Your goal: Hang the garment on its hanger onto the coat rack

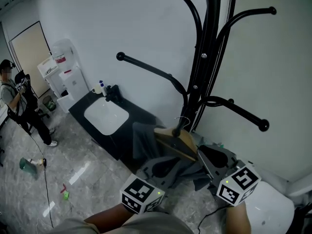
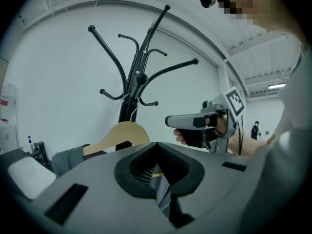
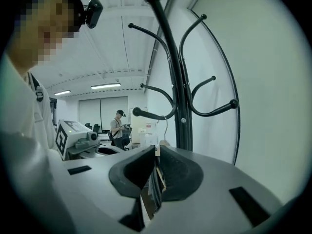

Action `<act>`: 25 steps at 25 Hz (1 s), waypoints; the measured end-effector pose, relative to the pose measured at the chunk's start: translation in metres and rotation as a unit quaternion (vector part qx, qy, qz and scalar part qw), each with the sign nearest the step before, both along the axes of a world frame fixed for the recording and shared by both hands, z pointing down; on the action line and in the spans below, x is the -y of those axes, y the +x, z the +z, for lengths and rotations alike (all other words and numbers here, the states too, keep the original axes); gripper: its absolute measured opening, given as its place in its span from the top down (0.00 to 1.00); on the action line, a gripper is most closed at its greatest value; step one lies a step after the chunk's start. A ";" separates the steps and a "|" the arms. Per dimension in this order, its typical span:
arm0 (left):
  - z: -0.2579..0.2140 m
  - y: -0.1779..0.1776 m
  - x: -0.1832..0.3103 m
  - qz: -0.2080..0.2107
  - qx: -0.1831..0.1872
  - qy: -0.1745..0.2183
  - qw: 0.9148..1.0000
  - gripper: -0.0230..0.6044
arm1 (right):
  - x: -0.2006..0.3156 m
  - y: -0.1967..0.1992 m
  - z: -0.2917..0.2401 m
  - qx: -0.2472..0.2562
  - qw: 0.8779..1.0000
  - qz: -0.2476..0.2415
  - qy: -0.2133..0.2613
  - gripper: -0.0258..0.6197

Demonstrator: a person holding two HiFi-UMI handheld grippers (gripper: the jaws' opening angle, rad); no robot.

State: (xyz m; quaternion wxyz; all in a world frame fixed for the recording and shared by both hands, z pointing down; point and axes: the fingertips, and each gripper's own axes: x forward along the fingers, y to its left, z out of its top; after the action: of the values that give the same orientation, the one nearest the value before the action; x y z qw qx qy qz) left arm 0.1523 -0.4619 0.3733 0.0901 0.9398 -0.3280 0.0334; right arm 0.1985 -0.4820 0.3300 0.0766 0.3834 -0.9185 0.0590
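A black coat rack [image 1: 207,57] with curved arms rises right in front of me. Below its lowest arms, a wooden hanger [image 1: 178,139] with a metal hook carries a grey garment [image 1: 145,139]. My left gripper [image 1: 163,165] is shut on the garment under the hanger's left side; in the left gripper view, cloth [image 2: 161,189] fills the jaws and the wooden hanger [image 2: 119,133] shows just beyond. My right gripper [image 1: 210,159] is shut on the hanger's right end; the right gripper view shows a wood edge and cloth [image 3: 155,182] pinched between its pads. The hook hangs free, next to the pole.
A black counter with a white sink [image 1: 105,116] stands left of the rack, with a white water dispenser [image 1: 63,77] behind it. A person [image 1: 17,104] stands at the far left. A green bottle [image 1: 28,164] lies on the floor. A white seat [image 1: 270,208] is at bottom right.
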 end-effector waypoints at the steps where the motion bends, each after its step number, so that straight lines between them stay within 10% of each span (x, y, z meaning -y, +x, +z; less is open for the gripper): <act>1: 0.001 0.002 -0.003 0.002 0.003 0.001 1.000 0.96 | -0.009 -0.002 0.003 -0.002 1.000 0.004 0.000 0.90; 25: 0.013 -0.008 -0.094 -0.040 0.009 -0.004 0.999 0.96 | -0.113 -0.015 0.043 0.067 0.996 0.031 -0.041 0.94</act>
State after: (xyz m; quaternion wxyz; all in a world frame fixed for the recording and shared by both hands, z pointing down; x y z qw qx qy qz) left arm 0.1439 -0.3682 0.3864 0.0919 0.9253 -0.3659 0.0397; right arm 0.1832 -0.3693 0.3730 0.0288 0.4031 -0.9063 0.1241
